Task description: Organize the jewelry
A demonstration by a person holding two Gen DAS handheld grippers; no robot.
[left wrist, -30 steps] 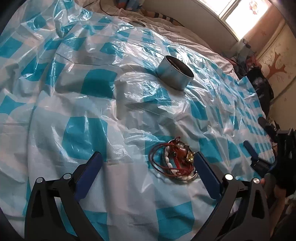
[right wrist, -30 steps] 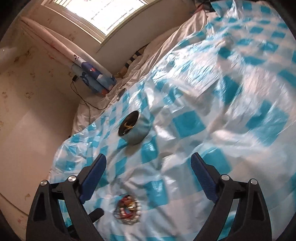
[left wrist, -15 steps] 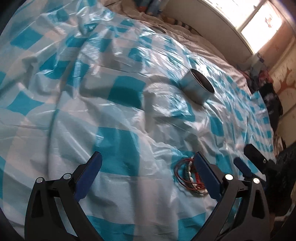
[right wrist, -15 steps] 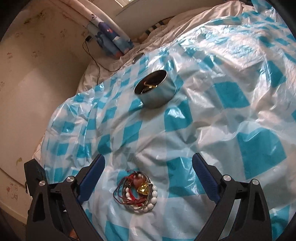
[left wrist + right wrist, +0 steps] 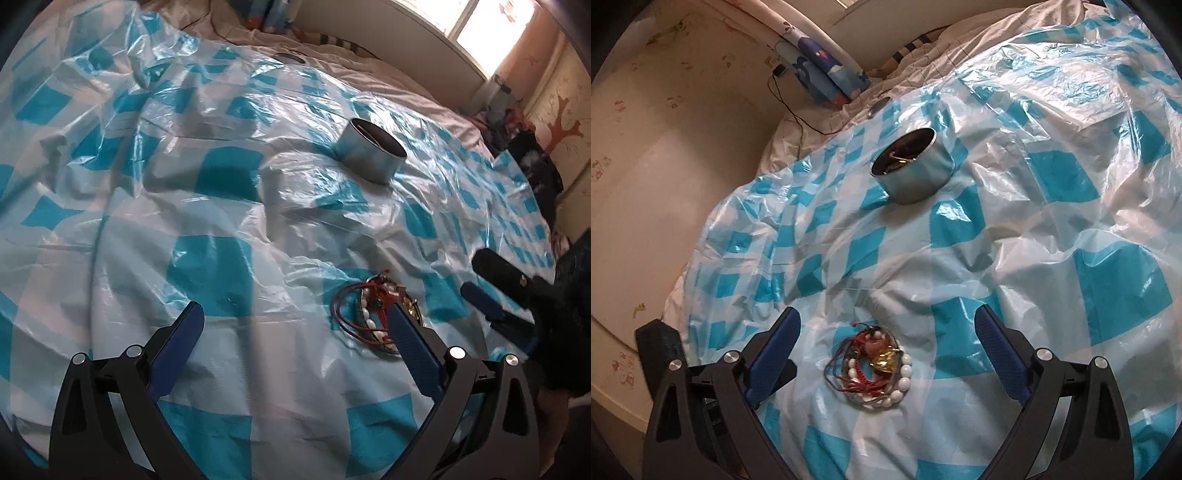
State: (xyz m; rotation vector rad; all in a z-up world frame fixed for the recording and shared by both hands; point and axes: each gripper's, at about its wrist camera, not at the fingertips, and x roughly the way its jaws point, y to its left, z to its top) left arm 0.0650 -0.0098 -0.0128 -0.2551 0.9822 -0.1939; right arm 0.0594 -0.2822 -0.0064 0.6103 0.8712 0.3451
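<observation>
We find the right gripper (image 5: 886,332) with jaws spread wide and empty, the jewelry pile (image 5: 873,363) of white beads, red cords and a gold charm lying between them on the blue-checked plastic sheet (image 5: 1015,221) over the bed. The left gripper (image 5: 291,332) also stands wide open, holding nothing, the pile (image 5: 373,314) touching or just behind its right jaw. A metal tin (image 5: 911,170) sits well ahead of both, some jewelry visible inside.

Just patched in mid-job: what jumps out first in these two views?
The tangle of jewelry, with white beads, red cords and a gold piece, lies on the blue-and-white checked plastic sheet, framed between the open fingers of the right hand-held gripper. Farther back stands a round metal tin with something gold already inside. The left hand-held gripper is open too, the pile by its right finger.
</observation>
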